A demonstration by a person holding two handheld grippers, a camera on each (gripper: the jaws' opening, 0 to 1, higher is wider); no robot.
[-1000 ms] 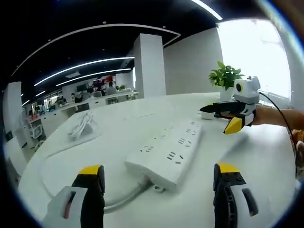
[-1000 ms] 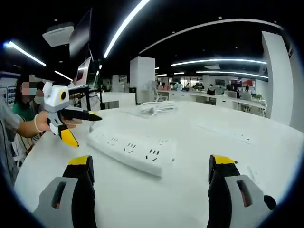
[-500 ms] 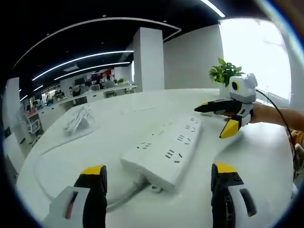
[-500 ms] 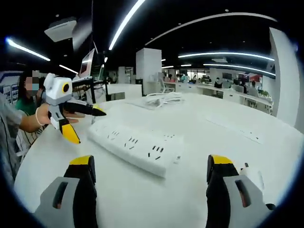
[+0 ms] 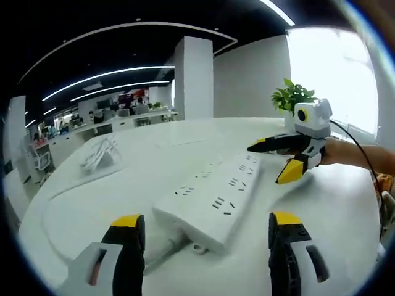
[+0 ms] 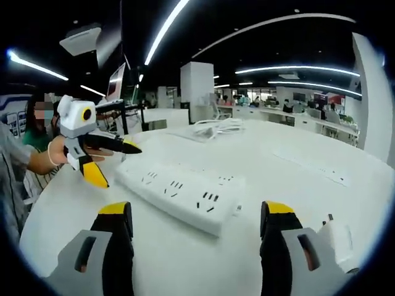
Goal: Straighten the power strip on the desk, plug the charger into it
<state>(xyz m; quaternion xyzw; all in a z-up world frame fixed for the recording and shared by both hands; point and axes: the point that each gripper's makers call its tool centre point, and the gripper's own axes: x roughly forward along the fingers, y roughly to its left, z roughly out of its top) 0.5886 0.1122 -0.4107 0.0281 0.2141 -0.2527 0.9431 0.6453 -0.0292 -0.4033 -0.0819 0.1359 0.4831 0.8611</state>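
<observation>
A long white power strip (image 5: 213, 197) lies at a slant on the white desk (image 5: 80, 209), its grey cable (image 5: 162, 251) leaving the near end. My left gripper (image 5: 205, 222) is open just short of that near end, nothing between the jaws. My right gripper (image 5: 266, 161) shows over the strip's far end, open, held by a hand. In the right gripper view the power strip (image 6: 179, 191) lies ahead of my open right gripper (image 6: 195, 209), and the left gripper (image 6: 117, 163) hangs open at its left end. A white charger (image 6: 336, 237) lies by my right jaw, prongs up.
A potted plant (image 5: 291, 98) stands at the desk's far right edge. A bundle of white cable (image 5: 99, 154) lies at the back left, the same bundle (image 6: 213, 128) behind the strip. A person (image 6: 12, 172) stands at the desk's left edge, monitors (image 6: 114, 80) behind.
Both views have shifted a little. The right gripper has come slightly nearer the strip's far end. The charger has come into the right gripper view at the bottom right.
</observation>
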